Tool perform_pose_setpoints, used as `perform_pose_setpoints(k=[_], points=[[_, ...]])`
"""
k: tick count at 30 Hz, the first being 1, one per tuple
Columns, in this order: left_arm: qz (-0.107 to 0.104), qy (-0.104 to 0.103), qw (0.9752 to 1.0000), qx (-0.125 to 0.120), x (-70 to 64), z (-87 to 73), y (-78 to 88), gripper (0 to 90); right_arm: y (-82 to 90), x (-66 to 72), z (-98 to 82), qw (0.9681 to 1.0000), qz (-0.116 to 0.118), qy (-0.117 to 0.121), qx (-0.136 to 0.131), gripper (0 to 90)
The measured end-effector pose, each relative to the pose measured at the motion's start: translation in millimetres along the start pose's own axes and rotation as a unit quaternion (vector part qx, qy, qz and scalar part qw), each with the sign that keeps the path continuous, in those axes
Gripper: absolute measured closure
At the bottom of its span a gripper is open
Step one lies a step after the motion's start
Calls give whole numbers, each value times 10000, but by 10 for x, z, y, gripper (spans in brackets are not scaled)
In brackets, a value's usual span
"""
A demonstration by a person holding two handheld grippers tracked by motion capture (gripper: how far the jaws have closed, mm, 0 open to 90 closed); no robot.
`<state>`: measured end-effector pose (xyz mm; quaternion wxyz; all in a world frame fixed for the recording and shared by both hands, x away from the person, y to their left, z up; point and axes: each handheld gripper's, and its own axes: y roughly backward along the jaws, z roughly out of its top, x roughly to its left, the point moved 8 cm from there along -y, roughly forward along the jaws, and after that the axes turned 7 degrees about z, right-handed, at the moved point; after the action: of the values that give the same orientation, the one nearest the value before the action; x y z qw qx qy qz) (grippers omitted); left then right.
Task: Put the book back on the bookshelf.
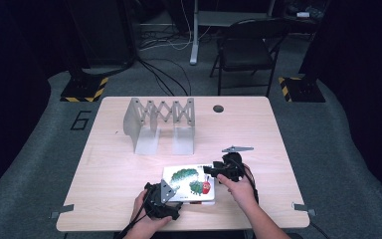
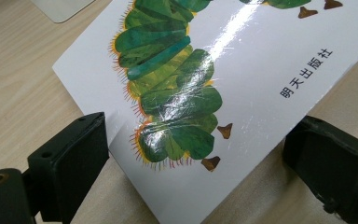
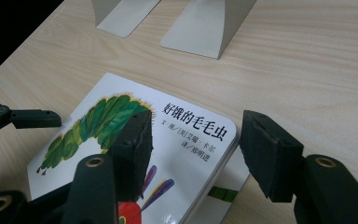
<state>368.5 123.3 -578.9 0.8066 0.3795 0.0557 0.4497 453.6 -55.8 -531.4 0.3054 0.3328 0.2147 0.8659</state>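
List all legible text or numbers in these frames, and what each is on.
"好饿的毛毛虫": title on the book cover.
"明天出版社": the cover's lower edge, left gripper view.
"6": floor mat left of the table.
Small credit lines under the title: too blurred to read reliably.

Both forearms entered from the near edge, the left gripper (image 1: 171,191) held low with jaws spread wide, the right gripper (image 1: 210,170) angled left, jaws parted.
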Motion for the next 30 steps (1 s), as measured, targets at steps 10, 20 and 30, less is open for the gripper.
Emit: perform_pose_setpoints(k=[10, 20, 30], points=[[15, -28, 10000, -83, -3, -3, 4, 71, -1, -3, -1, 10000, -9, 17, 2, 437], [-8, -90, 9999, -115, -11, 0, 10, 78, -2, -3, -2, 10000, -9, 8, -2, 439], [32, -250, 9995, -169, -18, 6, 25, 107, 2, 0, -5, 10000, -23, 13, 3, 438]])
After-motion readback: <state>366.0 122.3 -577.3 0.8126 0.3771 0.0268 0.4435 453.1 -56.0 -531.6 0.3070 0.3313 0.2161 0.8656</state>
